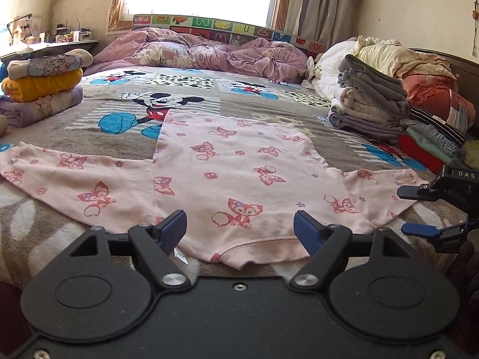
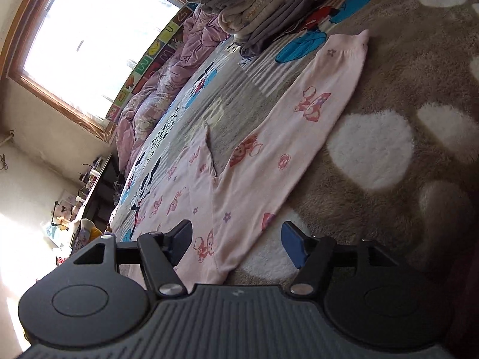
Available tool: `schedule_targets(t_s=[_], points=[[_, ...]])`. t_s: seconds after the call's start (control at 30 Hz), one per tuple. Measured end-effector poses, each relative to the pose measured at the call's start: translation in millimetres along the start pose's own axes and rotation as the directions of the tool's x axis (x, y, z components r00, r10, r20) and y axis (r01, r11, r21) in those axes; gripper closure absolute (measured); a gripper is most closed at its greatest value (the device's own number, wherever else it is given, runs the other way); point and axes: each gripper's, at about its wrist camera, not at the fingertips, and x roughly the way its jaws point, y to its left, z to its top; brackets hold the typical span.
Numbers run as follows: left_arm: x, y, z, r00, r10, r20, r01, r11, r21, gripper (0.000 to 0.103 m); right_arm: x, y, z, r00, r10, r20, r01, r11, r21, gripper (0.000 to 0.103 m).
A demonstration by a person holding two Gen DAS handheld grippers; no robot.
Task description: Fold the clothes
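Both grippers poised at the pink top's near edge

The left gripper [image 1: 240,227] gapes over the neckline; the right gripper [image 2: 236,240], jaws apart, hangs by a sleeve. The pink fox-print top [image 1: 227,173] lies spread flat on the Mickey blanket [image 1: 125,113], probably ready for its first fold.

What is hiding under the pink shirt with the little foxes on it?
The pink fox-print long-sleeved shirt lies flat on the grey fleece Mickey Mouse blanket. Mickey's lower body and one blue shoe disappear beneath its hem. Whatever else the blanket shows under the shirt is covered.

"DAS" on right gripper [image 1: 419,212]; letters M, U, Z on alphabet headboard [image 1: 227,28].
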Motion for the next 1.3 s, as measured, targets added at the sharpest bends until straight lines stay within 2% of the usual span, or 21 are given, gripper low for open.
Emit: schedule_targets(t_s=[0.1, 0.23, 0.4, 0.57, 0.63, 0.67, 0.7, 0.77, 0.93, 0.97, 1.07, 1.3], points=[[-3.8, -1.1, 4.6, 1.0, 0.014, -0.01, -0.014, 1.0, -0.006, 0.025, 7.9, -3.2, -4.7, 0.999, 0.025, -0.039, -0.025, 1.0, 0.009, 0.038], [-12.2, -6.4, 15.2, 1.0, 0.011, -0.012, -0.011, 1.0, -0.024, 0.025, 16.2, -11.9, -7.5, 0.993, 0.093, -0.073, -0.085, 0.99, 0.114, 0.038], [-18.6, -15.9, 35.3, 1.0, -0.023, -0.006, 0.023, 0.996, -0.084, 0.025, 26.4, -21.8, -10.6, 0.979, 0.176, -0.097, -0.148, 0.959, 0.243, 0.041], [-12.4, -27.1, 49.8, 0.998, -0.056, -0.008, 0.055, 0.99, -0.126, 0.025, 36.1, -13.8, -16.2, 0.974, 0.208, -0.09, -0.179, 0.95, 0.254, 0.041], [-7.8, -31.3, 52.1, 0.997, -0.068, -0.022, 0.064, 0.989, -0.133, 0.025, 37.3, -11.0, -19.9, 0.978, 0.194, -0.075, -0.171, 0.956, 0.239, 0.046], [-5.3, -33.2, 53.1, 0.997, -0.073, -0.03, 0.068, 0.988, -0.136, 0.025, 39.0, -10.3, -21.6, 0.983, 0.169, -0.067, -0.15, 0.963, 0.225, 0.054], [-2.5, -34.5, 54.0, 0.996, -0.077, -0.037, 0.071, 0.988, -0.139, 0.025, 41.1, -9.7, -23.2, 0.988, 0.141, -0.059, -0.126, 0.97, 0.21, 0.068], [4.0, -36.8, 56.3, 0.996, -0.081, -0.047, 0.074, 0.987, -0.145, 0.025, 46.9, -7.4, -28.6, 0.992, 0.114, -0.046, -0.104, 0.979, 0.176, 0.079], [26.7, -41.9, 66.3, 0.994, -0.082, -0.078, 0.07, 0.987, -0.146, 0.025, 53.1, 5.2, -33.8, 0.995, 0.092, -0.025, -0.091, 0.994, 0.056, 0.08], [32.2, -43.2, 69.6, 0.993, -0.086, -0.082, 0.073, 0.987, -0.146, 0.025, 53.0, 4.5, -33.0, 0.996, 0.087, -0.018, -0.086, 0.995, 0.052, 0.085], [49.0, -52.0, 80.6, 0.991, -0.1, -0.094, 0.088, 0.989, -0.116, 0.025, 51.9, -2.6, -30.0, 0.997, 0.079, -0.001, -0.078, 0.994, 0.072, 0.096], [114.5, -90.4, 112.4, 0.981, -0.083, -0.176, 0.097, 0.993, 0.072, 0.025, 52.8, -4.7, -26.3, 0.996, 0.088, 0.019, -0.089, 0.994, 0.069, 0.096]])
